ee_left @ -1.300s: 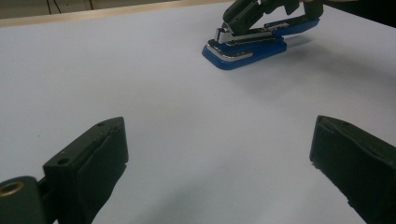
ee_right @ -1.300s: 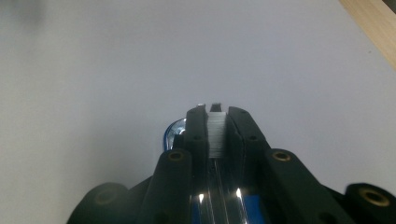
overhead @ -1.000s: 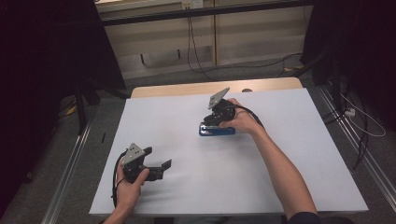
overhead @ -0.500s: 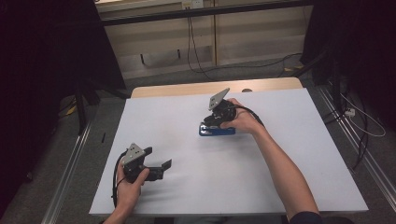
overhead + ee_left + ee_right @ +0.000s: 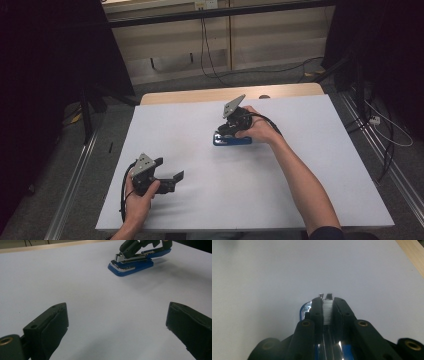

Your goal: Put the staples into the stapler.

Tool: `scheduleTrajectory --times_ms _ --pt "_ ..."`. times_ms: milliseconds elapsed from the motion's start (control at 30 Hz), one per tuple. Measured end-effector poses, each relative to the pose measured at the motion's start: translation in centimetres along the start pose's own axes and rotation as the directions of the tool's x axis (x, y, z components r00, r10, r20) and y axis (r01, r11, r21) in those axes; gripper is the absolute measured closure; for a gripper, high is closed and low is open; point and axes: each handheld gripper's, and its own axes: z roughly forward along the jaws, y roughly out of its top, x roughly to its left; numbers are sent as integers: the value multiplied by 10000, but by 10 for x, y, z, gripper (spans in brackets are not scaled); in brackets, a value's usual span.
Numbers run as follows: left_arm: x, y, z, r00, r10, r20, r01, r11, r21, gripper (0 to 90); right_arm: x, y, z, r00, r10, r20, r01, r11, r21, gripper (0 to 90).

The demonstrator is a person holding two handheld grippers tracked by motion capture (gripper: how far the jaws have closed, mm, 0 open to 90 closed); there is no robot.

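A blue stapler (image 5: 232, 141) lies near the middle of the white table (image 5: 310, 150), its blue top (image 5: 157, 253) swung up behind the chrome magazine. My right gripper (image 5: 226, 131) tilts down onto its front end. In the right gripper view the jaws of my right gripper (image 5: 327, 301) are shut on a thin silvery strip (image 5: 327, 311), apparently a row of staples, above the stapler's blue base (image 5: 303, 310). My left gripper (image 5: 170, 169) rests at the near left, a good way from the stapler (image 5: 131, 265). My left gripper (image 5: 117, 315) stands open with bare table between its jaws.
A wooden table edge (image 5: 200, 95) runs along the far side of the white sheet, also seen as a wooden edge (image 5: 412, 252) in the right gripper view. Cables lie on the floor beyond and to the right. Both forearms reach in from the near edge.
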Motion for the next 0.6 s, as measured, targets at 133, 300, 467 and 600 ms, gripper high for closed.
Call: scheduleTrajectory --times_ms 133,300,467,600 --pt "0 0 0 10000 18 -13 -18 10000 10 45 1 0 2 10000 26 60 -26 10000 8 776" --pt "1 0 -1 10000 -42 -69 42 10000 -15 44 1 1 4 9999 91 78 -90 9999 -83 769" --pt "0 0 -1 10000 -25 -66 25 10000 0 44 1 1 5 9998 198 91 -197 9997 -122 755" --pt "1 0 -1 10000 3 -31 -3 10000 -2 44 1 -1 6 9987 486 153 -484 9988 -123 717"
